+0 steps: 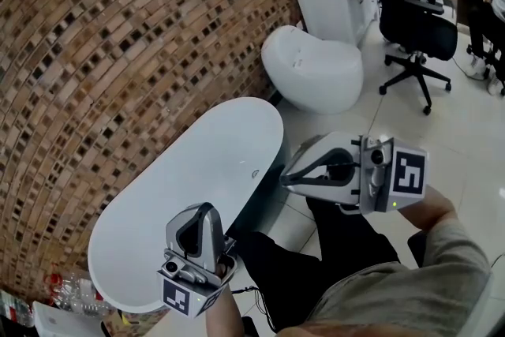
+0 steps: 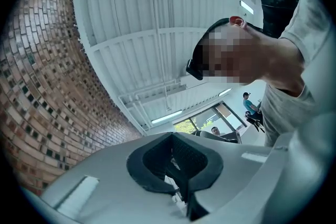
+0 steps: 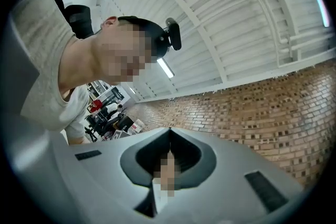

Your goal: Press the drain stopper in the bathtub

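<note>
A white oval bathtub stands along the brick wall in the head view. A small metal fitting shows on its near side; I cannot make out the drain stopper itself. My left gripper is held over the tub's near rim, jaws together and empty. My right gripper hangs just right of the tub, tips toward it, also shut on nothing. Both gripper views look upward. The left gripper faces a white ceiling, and the right gripper faces ceiling and brick wall. Neither view shows the tub.
A white toilet with its cistern stands beyond the tub's far end. A black office chair is at the back right on the tiled floor. Bottles cluster by the tub's near-left end. My dark trousers fill the lower middle.
</note>
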A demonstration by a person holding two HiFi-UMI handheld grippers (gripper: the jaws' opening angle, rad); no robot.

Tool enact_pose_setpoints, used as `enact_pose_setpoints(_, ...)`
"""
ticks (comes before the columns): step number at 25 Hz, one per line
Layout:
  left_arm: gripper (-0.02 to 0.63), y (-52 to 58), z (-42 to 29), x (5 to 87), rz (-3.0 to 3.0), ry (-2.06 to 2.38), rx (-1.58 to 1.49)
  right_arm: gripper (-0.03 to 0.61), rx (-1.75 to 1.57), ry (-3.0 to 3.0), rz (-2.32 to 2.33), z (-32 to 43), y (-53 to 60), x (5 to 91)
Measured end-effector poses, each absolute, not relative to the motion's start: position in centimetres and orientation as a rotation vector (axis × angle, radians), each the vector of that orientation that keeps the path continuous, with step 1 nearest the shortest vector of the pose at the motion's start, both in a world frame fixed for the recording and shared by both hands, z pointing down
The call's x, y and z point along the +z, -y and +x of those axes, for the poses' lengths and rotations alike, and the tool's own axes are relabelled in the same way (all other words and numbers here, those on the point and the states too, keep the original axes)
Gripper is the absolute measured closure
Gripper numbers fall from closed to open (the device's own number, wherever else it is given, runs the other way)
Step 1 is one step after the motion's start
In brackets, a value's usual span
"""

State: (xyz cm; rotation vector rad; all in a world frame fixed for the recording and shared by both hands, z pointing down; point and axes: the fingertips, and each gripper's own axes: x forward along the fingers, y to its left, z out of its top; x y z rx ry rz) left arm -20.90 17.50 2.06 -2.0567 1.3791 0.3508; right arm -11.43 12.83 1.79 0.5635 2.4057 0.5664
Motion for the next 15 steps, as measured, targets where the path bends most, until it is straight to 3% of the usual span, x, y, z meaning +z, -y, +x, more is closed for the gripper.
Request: enact_pose_setpoints(15,0.623,-18.9,-18.7,1.7,-2.044,-1.338,0.333,0.578,0.627,-2.415,0.543,-10.3,-14.0,2.4)
